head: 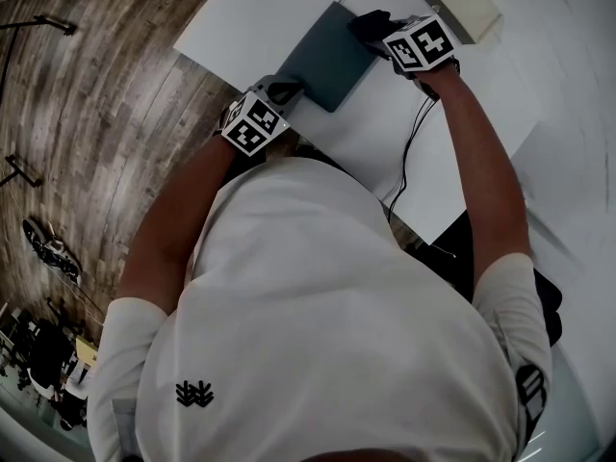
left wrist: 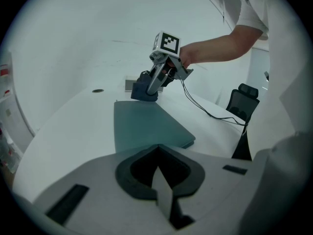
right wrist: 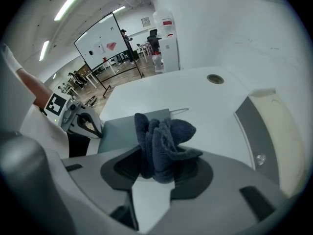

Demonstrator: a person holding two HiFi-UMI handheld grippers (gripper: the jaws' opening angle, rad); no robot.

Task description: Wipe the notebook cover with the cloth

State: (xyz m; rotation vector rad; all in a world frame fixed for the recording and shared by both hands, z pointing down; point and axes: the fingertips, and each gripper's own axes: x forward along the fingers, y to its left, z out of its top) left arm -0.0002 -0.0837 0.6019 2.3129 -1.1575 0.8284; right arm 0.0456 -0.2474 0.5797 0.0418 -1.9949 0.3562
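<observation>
Left gripper (left wrist: pixel 157 148): at the near edge of the notebook (left wrist: pixel 146 126). Jaws drawn together, nothing seen between them. In the head view its tip sits at the notebook's near corner; likely steadying it. Whether it actually presses on the cover cannot be told.

Notebook: teal, closed and flat on the white table (head: pixel 289 8). Its long side runs away from the person. Cover looks plain and even, with no smear, streak or damp mark visible.

Right gripper (right wrist: pixel 164 168): at the far end of the notebook. Jaws clamped on the cloth (right wrist: pixel 166 133), a dark blue bunched wad that bulges out past the tips. In the left gripper view the wad is down at the notebook's far edge, touching or just above it.

Progress, as a judgement: the cloth is gripped and brought to the cover, so setup is done. The wad is at one end only. The cover between it and the left gripper shows no sign either way of wiping, so the main strokes probably remain.
</observation>
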